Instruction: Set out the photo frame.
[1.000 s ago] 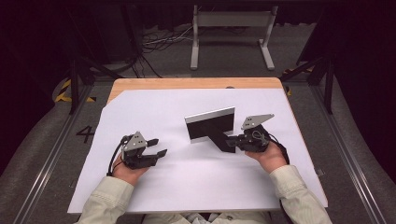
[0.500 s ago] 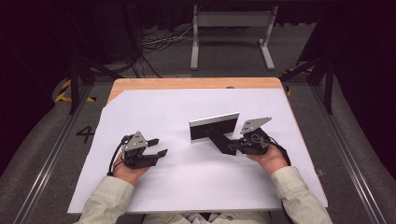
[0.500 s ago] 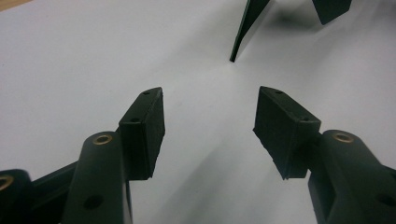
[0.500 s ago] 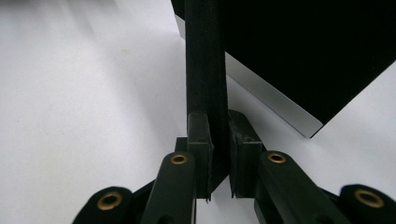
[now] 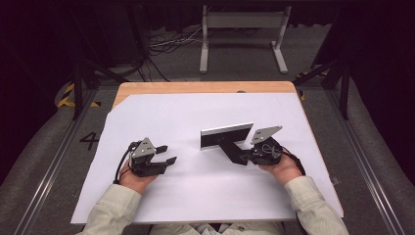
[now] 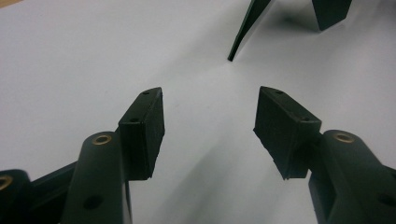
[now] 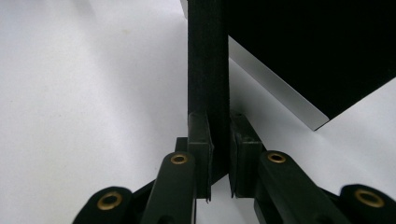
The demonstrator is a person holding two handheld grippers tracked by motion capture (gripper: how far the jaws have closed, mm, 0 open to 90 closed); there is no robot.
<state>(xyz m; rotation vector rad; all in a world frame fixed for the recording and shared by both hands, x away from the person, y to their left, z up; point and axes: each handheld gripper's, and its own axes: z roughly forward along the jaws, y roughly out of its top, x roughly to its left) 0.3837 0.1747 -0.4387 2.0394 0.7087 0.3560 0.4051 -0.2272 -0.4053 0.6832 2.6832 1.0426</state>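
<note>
Black panel edge-on in right gripper jaws, open paper around.

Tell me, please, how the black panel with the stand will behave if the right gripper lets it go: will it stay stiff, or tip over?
The panel looks stiff: its silver edge runs straight, with no sag. The right gripper is shut on the thin black stand, so it is probably light. It leans back on that narrow stand, so it may tip if pushed.
</note>
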